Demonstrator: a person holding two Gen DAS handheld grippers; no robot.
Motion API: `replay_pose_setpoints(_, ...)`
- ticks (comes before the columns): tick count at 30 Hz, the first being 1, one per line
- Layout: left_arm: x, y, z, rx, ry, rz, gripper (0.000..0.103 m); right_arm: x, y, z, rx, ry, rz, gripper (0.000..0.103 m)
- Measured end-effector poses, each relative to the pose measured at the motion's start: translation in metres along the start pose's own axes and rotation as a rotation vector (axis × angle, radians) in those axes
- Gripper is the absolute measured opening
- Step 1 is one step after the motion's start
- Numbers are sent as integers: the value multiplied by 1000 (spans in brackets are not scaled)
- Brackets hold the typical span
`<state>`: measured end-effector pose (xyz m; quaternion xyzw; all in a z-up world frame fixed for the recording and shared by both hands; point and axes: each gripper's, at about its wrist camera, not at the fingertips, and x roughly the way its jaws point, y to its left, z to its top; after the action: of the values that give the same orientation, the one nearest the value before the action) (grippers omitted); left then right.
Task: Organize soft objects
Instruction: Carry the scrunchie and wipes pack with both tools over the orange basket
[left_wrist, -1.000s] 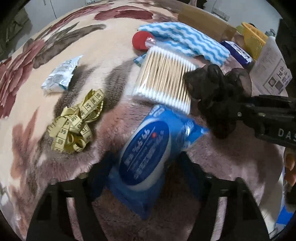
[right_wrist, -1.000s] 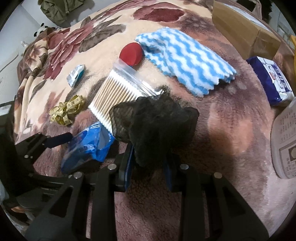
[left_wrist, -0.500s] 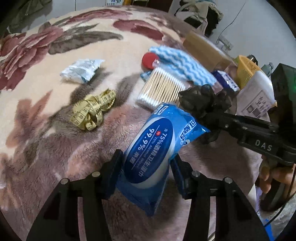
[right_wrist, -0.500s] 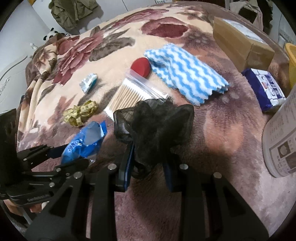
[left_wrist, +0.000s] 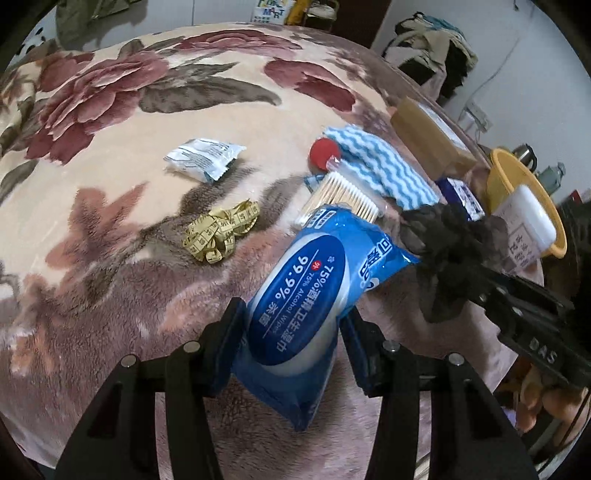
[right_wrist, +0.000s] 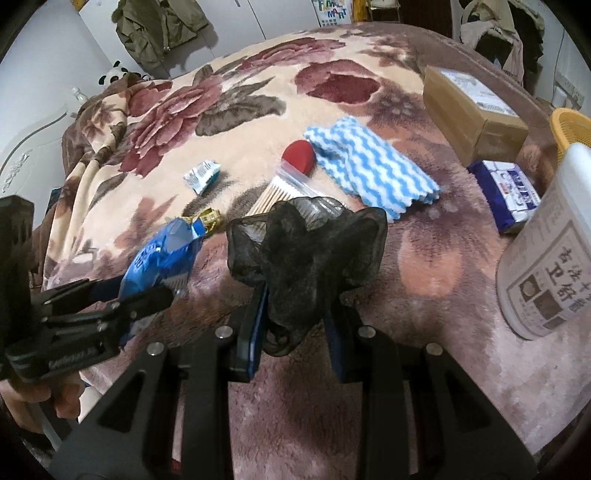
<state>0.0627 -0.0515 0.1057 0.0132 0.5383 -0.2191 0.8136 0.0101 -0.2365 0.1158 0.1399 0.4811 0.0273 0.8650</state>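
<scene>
We have the blue wet-wipes pack (left_wrist: 303, 314) pinched between the left gripper (left_wrist: 291, 347) pads, lifted clear of the floral blanket (left_wrist: 110, 184). Our right gripper (right_wrist: 295, 325) is clamped on the black mesh scrunchie (right_wrist: 306, 251), also off the blanket. Below lie the cotton swabs (left_wrist: 338, 199), yellow tape measure (left_wrist: 219, 232), striped cloth (right_wrist: 373, 170) and red puff (right_wrist: 298, 157).
</scene>
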Motion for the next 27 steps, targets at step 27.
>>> replay_pose_setpoints(27,-17,-103,44,90,-31,-69,53,-86,-61,19,57,-121,-100,29)
